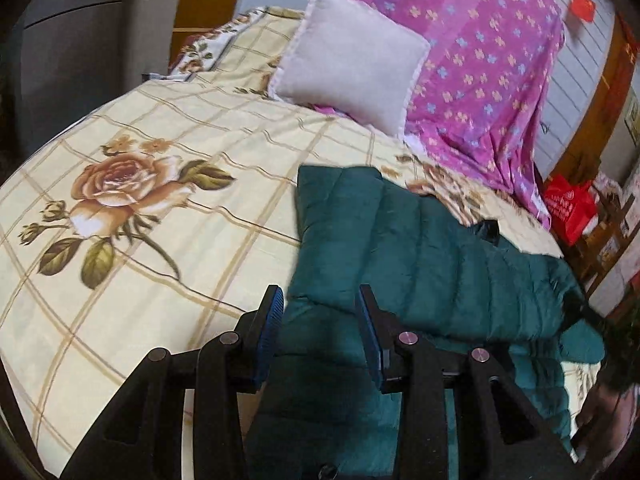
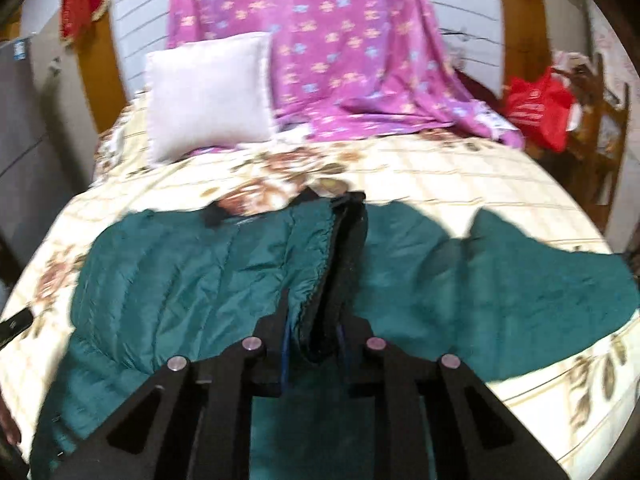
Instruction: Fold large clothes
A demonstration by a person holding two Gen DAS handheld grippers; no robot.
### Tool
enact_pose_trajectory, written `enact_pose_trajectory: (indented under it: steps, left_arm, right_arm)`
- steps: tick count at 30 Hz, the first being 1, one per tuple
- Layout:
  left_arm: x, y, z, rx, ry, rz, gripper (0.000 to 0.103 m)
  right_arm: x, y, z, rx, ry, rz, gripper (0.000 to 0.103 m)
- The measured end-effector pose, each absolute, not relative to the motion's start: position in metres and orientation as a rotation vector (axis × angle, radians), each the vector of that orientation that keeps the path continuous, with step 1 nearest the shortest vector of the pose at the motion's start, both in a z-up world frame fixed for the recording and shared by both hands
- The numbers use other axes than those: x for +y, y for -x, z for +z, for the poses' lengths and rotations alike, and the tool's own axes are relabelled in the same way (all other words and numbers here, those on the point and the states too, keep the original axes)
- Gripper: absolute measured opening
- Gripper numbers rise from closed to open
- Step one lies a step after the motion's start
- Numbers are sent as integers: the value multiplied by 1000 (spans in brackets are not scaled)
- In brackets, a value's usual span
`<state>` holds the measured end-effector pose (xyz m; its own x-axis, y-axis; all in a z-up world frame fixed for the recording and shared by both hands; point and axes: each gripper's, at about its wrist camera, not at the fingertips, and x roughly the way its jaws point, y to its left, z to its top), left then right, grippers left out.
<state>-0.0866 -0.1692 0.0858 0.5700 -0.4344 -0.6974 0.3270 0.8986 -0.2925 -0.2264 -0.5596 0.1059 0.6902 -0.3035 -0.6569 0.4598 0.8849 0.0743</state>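
A dark green quilted jacket lies spread on the bed; it also shows in the right wrist view. My left gripper is open, its blue-padded fingers just above the jacket's left edge, holding nothing. My right gripper is shut on a raised fold of the jacket, its front edge with dark lining, near the garment's middle. One sleeve spreads to the right.
The bed has a cream sheet with rose print. A white pillow and a purple flowered blanket sit at the head. A red bag hangs on wooden furniture to the right. A grey cabinet stands left.
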Motion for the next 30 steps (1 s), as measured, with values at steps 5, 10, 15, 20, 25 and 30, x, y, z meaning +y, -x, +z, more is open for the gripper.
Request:
enact_pose_trajectory:
  steps: [5, 10, 15, 20, 25, 30]
  left_arm:
    - [-187, 85, 74, 874, 95, -453, 19]
    - [-197, 87, 83, 840, 52, -458, 19]
    - [-226, 78, 99, 788, -8, -459, 19]
    - [-261, 63, 90, 779, -38, -453, 19]
    - [-281, 46, 66, 819, -44, -420, 19]
    - [-288, 42, 50, 815, -74, -419, 19]
  right_arm:
    - [-586, 209, 72, 771, -225, -506, 17]
    - [-598, 206, 50, 838, -287, -512, 40]
    - [-590, 223, 90, 744, -316, -484, 66]
    - [-551, 191, 95, 785, -258, -291, 66]
    - [-542, 155, 68, 810, -233, -284, 66]
    - [-556, 139, 38, 850, -223, -350, 67]
